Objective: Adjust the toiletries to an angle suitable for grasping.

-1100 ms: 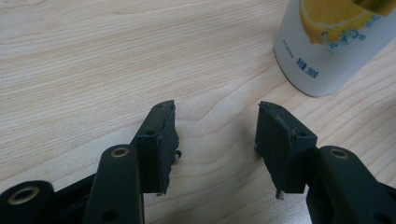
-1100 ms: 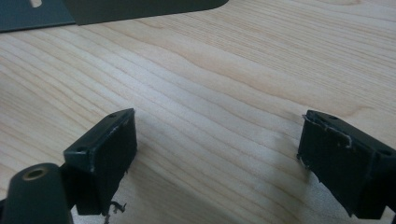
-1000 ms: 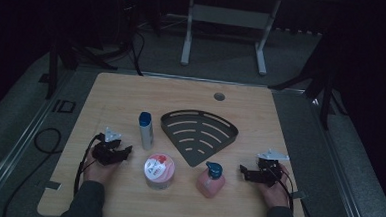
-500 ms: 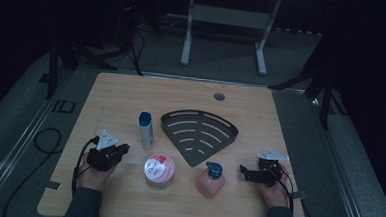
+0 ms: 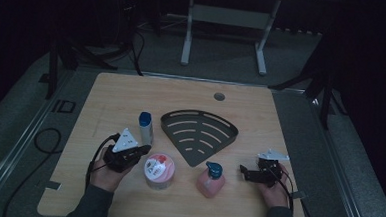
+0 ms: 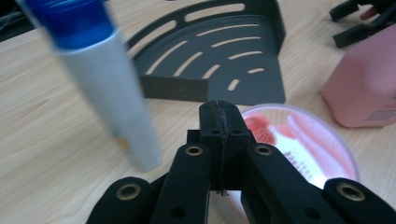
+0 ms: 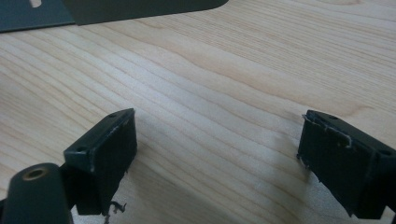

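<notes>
My left gripper (image 5: 141, 151) is shut with nothing between its jaws, which meet flat (image 6: 219, 112). It hovers just left of a round tub with a pink lid (image 5: 159, 170) (image 6: 303, 140). A white bottle with a blue cap (image 5: 145, 127) (image 6: 107, 88) stands close beyond it. Farther on lies a black fan-shaped slotted rack (image 5: 200, 131) (image 6: 219, 60). A pink pump bottle (image 5: 211, 180) (image 6: 364, 79) stands right of the tub. My right gripper (image 5: 242, 172) (image 7: 217, 144) rests open on the wood, right of the pump bottle, with bare table between its jaws.
The wooden table (image 5: 111, 94) has a round cable hole (image 5: 219, 96) near its far edge. A metal stand (image 5: 226, 15) is on the dark floor behind, and a cable (image 5: 44, 141) loops on the floor at the left.
The left gripper's jaws closed on nothing. It drew back to the left, then rose and came right toward the tub and bottle. The right gripper stayed put.
</notes>
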`<state>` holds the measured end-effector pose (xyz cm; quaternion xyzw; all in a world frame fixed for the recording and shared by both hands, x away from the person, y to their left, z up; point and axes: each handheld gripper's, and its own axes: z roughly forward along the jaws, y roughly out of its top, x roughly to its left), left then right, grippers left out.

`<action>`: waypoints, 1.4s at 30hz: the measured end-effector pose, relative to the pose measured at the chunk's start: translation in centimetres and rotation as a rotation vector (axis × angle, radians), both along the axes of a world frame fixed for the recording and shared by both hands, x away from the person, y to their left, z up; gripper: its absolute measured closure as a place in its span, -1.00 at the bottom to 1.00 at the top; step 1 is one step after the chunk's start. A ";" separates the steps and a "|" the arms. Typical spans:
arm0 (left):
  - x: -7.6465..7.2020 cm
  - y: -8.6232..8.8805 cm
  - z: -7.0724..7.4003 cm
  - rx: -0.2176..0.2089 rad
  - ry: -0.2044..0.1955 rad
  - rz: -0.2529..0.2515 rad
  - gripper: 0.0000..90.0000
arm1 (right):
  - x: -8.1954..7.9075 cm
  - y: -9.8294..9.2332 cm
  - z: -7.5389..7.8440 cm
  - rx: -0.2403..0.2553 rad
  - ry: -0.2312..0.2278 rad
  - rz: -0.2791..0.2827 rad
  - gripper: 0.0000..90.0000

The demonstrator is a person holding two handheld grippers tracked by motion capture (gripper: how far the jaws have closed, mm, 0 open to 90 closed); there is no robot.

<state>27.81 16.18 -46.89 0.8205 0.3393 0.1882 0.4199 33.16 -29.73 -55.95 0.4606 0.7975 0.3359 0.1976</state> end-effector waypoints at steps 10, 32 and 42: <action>-1.4 -2.1 -0.9 0.078 0.040 -0.077 1.00 | 0.0 0.0 0.0 -0.001 0.000 0.000 -0.75; -4.0 -0.5 -1.9 0.106 0.107 -0.121 1.00 | -1.5 0.3 0.9 -0.007 -0.010 -0.001 -0.07; -4.3 -0.3 -1.7 0.128 0.116 -0.119 1.00 | -4.4 0.6 3.7 0.092 -0.086 0.042 0.14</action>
